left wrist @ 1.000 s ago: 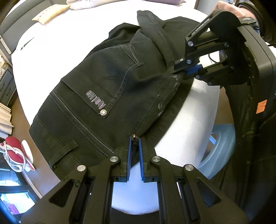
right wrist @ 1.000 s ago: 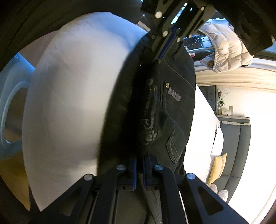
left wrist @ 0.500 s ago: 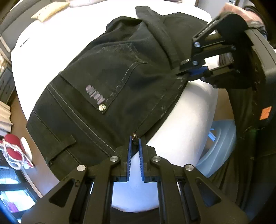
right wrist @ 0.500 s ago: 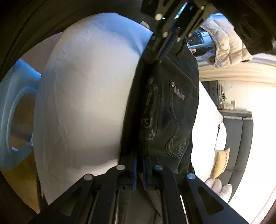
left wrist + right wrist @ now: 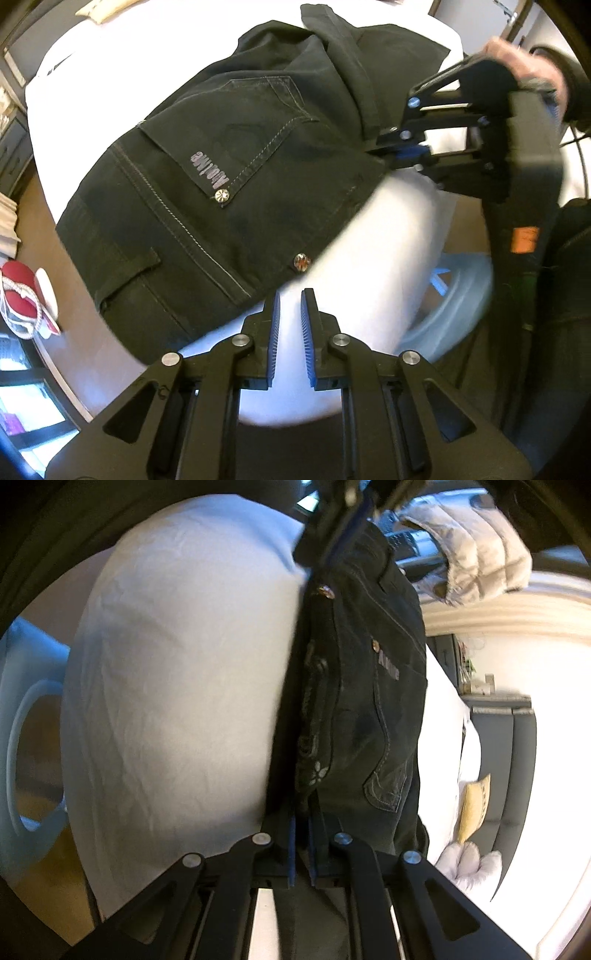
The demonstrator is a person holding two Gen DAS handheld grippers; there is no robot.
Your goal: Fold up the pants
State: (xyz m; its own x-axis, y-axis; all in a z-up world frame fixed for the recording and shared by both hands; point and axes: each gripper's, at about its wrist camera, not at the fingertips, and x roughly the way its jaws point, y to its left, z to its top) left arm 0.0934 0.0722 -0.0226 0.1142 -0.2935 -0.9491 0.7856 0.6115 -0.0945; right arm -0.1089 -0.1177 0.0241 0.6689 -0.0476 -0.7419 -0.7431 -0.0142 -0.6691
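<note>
- Right, we have the black pants point(image 5: 229, 177) spread over the white bed point(image 5: 388, 266), waistband end toward our left side, back pocket facing up.
- Our left gripper point(image 5: 290, 317) sits just off the near edge of the fabric, its blue-padded fingers point(image 5: 275, 332) parted with only white sheet showing between them, nothing gripped.
- Just ahead of those fingertips we see a metal rivet button point(image 5: 301, 261) at the hem of the cloth.
- Our right gripper point(image 5: 406, 149) is over on the far side, pressed together on a fold of the pants near the leg seam.
- From the right wrist view, that right gripper point(image 5: 302, 840) has dark denim clamped between its blue pads, and the pants point(image 5: 362, 709) run away from it in a raised ridge along the bed point(image 5: 177, 686).
- Off to the side we spot a pale blue plastic basket point(image 5: 458, 295) beside the bed.
- Farther back, a yellow cushion point(image 5: 472, 808) rests on a grey sofa point(image 5: 517, 760).
</note>
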